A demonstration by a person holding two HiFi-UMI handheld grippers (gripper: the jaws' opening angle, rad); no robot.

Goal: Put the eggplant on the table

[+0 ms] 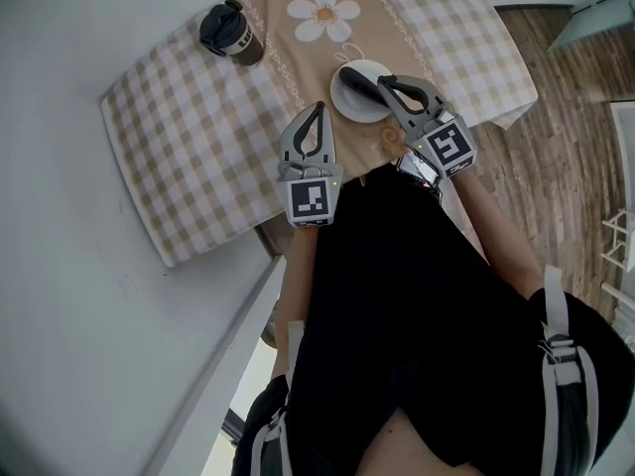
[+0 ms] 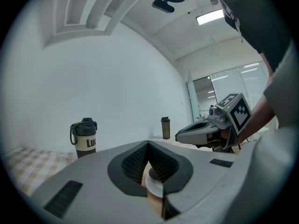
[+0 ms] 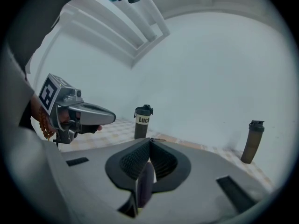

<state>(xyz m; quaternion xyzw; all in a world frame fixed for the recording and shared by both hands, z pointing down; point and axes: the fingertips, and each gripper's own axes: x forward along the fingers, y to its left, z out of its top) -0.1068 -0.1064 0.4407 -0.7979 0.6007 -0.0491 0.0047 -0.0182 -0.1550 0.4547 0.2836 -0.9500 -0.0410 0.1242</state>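
Observation:
A dark purple eggplant [image 1: 359, 87] lies on a small white plate [image 1: 349, 109] on the checked tablecloth [image 1: 189, 137]. My right gripper [image 1: 382, 81] hangs just over the eggplant with its jaws shut and empty. In the right gripper view the eggplant [image 3: 145, 186] shows through the hollow behind the closed tips [image 3: 149, 140]. My left gripper [image 1: 318, 107] is to the left of the plate, near the table's front edge, also shut with nothing in it. Part of the plate [image 2: 153, 185] shows below its closed tips [image 2: 148, 144].
A dark lidded tumbler [image 1: 230, 33] stands at the table's far left. A second dark bottle [image 3: 252, 141] stands farther back. A flower print [image 1: 324, 13] marks the cloth behind the plate. Wooden floor [image 1: 566, 127] lies to the right and a white wall [image 1: 79, 315] to the left.

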